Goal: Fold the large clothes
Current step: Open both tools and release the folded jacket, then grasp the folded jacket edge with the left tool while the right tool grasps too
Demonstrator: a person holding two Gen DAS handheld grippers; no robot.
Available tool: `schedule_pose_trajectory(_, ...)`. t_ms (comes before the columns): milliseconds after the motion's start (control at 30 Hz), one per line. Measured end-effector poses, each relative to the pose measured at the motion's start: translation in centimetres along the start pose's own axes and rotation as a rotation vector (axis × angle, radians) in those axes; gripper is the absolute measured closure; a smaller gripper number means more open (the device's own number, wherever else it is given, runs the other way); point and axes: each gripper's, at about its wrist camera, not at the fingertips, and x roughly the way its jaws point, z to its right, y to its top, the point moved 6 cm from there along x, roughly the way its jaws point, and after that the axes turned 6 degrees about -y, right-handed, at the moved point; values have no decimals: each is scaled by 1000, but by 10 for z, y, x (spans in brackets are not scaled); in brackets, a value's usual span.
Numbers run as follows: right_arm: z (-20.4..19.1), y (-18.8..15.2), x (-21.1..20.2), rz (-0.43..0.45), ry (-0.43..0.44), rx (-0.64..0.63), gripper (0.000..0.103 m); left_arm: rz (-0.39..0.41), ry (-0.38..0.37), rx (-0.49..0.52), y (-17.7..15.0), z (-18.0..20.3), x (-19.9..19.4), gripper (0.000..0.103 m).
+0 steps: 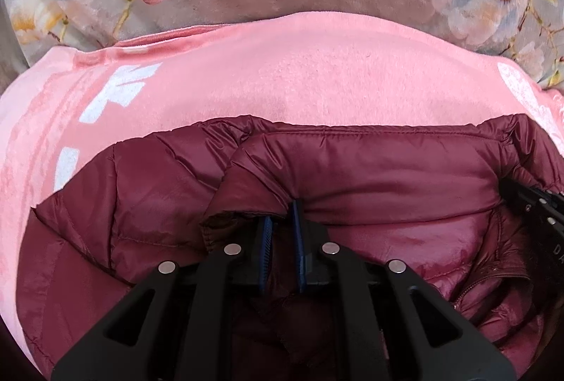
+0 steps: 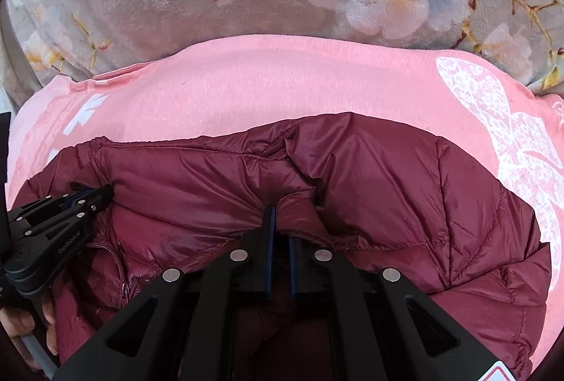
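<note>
Jacket (image 1: 370, 176) fabric pinched in both tongs (image 1: 282, 219) (image 2: 280, 222).

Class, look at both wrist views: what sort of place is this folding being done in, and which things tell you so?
Probably a home, likely on a bed or sofa. A plush floral blanket covers the surface, a pink printed garment lies spread on it, and a maroon puffer jacket rests on top. No walls or furniture show.

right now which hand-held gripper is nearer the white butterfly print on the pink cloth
Right. The right hand-held gripper pinches the maroon jacket on the side toward the butterfly print; the left hand-held gripper grips the jacket's far end.
</note>
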Motion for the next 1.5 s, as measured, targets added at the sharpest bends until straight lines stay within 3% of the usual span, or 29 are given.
schedule_pose_trajectory(133, 5, 0, -2, -6, 53, 41, 97, -7, 53, 43, 0, 6, 0, 90)
schedule_pose_trajectory(233, 15, -10, -27, -64, 116, 141, 90, -32, 75, 45, -7, 3, -17, 77)
schedule_pose_trajectory(300, 26, -24, -69, -67, 240, 259, 88, -28, -15, -21, -19, -3, -47, 49)
schedule_pose_trajectory(333, 32, -33, -87, -72, 259, 286, 73, -11, -55, -55, -30, -9, -73, 27)
schedule_pose_trajectory(367, 41, -44, -107, -68, 245, 302, 54, 11, -62, -72, -43, -17, -97, 19)
schedule_pose_trajectory(467, 72, -91, -183, 9, 175, 279, 30, 22, -116, -66, -88, -38, -166, 13)
schedule_pose_trajectory(567, 92, -154, -249, 39, 114, 230, 23, -11, -171, -139, -145, -68, -226, 9)
schedule_pose_trajectory(667, 111, -223, -297, 35, 53, 218, 22, -74, -232, -270, -204, -95, -261, 9)
schedule_pose_trajectory(800, 129, -307, -328, -32, -17, 258, 22, -117, -186, -389, -275, -124, -287, 9)
schedule_pose_trajectory(933, 126, -347, -334, -76, 40, 289, 22, -69, -220, -443, -308, -126, -310, 9)
schedule_pose_trajectory(1033, 125, -359, -327, -95, 78, 352, 21, -35, -221, -491, -314, -124, -318, 12)
schedule_pose_trajectory(1100, 127, -358, -322, -74, 79, 408, 26, -21, -211, -507, -314, -121, -319, 23)
schedule_pose_trajectory(1133, 126, -356, -322, -64, 81, 416, 45, -25, -198, -507, -314, -119, -319, 43)
schedule_pose_trajectory(1167, 123, -355, -321, -67, 90, 421, 74, -29, -209, -507, -314, -116, -320, 57)
schedule_pose_trajectory(1233, 120, -354, -319, -84, 146, 464, 92, -27, -259, -518, -311, -110, -326, 82)
schedule_pose_trajectory(1267, 119, -352, -324, -70, 167, 485, 96, -18, -263, -508, -309, -108, -332, 91)
schedule_pose_trajectory(1500, 105, -340, -408, 72, 195, 354, 99, 78, -335, -430, -303, -104, -411, 97)
